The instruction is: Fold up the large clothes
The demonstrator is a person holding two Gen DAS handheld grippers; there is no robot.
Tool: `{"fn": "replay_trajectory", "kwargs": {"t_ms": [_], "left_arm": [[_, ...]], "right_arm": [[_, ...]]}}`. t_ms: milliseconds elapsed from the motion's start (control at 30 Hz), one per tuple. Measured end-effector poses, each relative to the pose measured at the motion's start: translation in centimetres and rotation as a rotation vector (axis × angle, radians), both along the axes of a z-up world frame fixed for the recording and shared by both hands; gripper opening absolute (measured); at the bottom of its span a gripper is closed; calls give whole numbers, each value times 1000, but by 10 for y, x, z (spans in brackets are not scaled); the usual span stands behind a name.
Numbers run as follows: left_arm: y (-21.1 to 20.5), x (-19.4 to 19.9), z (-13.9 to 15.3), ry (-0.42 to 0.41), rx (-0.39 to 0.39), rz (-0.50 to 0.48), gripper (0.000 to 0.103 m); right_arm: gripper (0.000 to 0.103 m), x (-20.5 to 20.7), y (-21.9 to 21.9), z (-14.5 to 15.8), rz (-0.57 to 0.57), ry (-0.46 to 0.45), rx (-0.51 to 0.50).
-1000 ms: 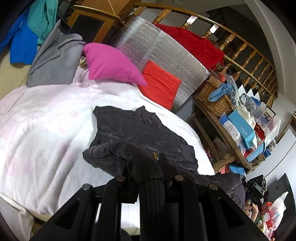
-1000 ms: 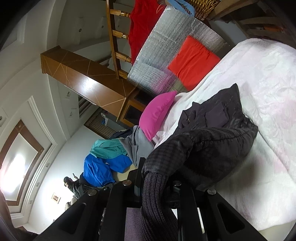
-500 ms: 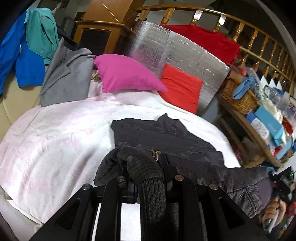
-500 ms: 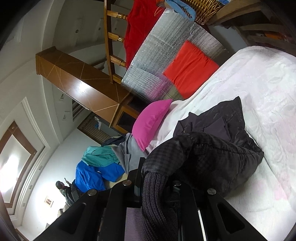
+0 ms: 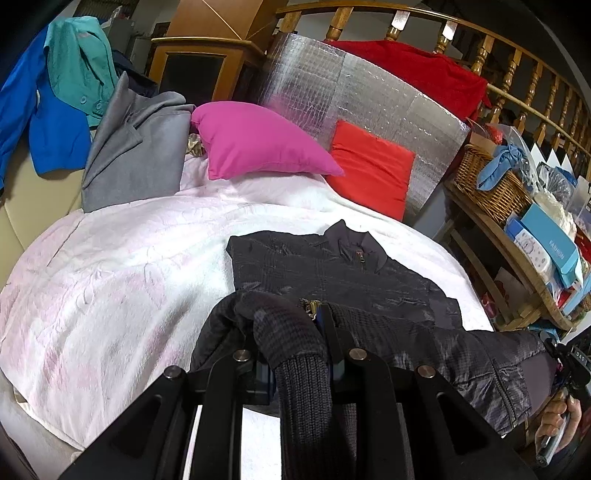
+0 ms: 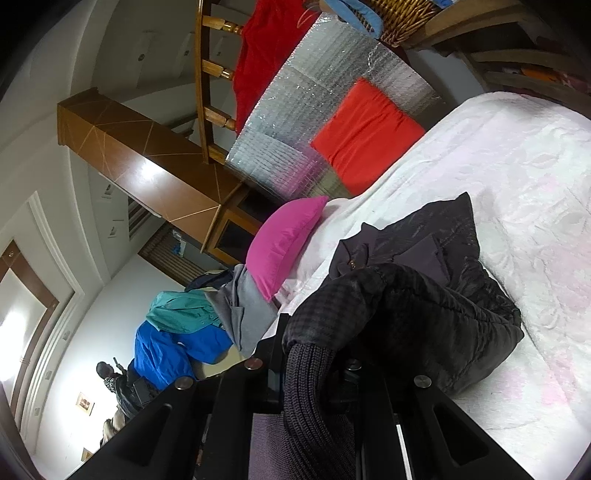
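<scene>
Black, quilted and shiny, the jacket [image 5: 332, 273] lies collar-up on the white bedspread [image 5: 110, 277], its lower part lifted off the bed by both grippers. The left gripper [image 5: 295, 332] tilts down toward the bed from the near edge, its fingers narrowed onto a ribbed knit cuff [image 5: 299, 384] and the bunched sleeve above it; the cuff hangs back between the black finger bars. To the right of the jacket's hem in the left view, a hand [image 5: 557, 417] grips the handle of the other tool. The right gripper [image 6: 314, 350] points nearly level across the bed, rolled so that the room looks tipped sideways, and its fingers are pinched on a second knit cuff [image 6: 306, 391] with padded fabric heaped over them.

Beyond the jacket's collar a pink pillow [image 5: 255, 142] and a red pillow [image 5: 369, 170] lean on a silver foil board [image 5: 351, 88], with a wooden railing [image 5: 461, 33] behind. Left of the jacket, grey, teal and blue clothes [image 5: 74, 122] are piled; to its right stands a cluttered wooden shelf [image 5: 517, 266] with a wicker basket [image 5: 487, 188].
</scene>
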State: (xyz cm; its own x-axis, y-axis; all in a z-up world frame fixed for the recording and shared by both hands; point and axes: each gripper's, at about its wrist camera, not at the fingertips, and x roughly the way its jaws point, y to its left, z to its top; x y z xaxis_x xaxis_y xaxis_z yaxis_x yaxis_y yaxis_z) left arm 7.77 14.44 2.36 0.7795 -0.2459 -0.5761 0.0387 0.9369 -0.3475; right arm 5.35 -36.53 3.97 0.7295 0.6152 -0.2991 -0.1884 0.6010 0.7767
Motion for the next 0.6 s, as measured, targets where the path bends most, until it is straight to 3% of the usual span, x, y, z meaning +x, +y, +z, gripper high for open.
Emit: {"fn": "replay_trajectory", "kwargs": {"t_ms": [600], "left_arm": [[-8,3,1,7,34,3,20]], "right_arm": [[13,1,0,-1,-6,6,-7]]}}
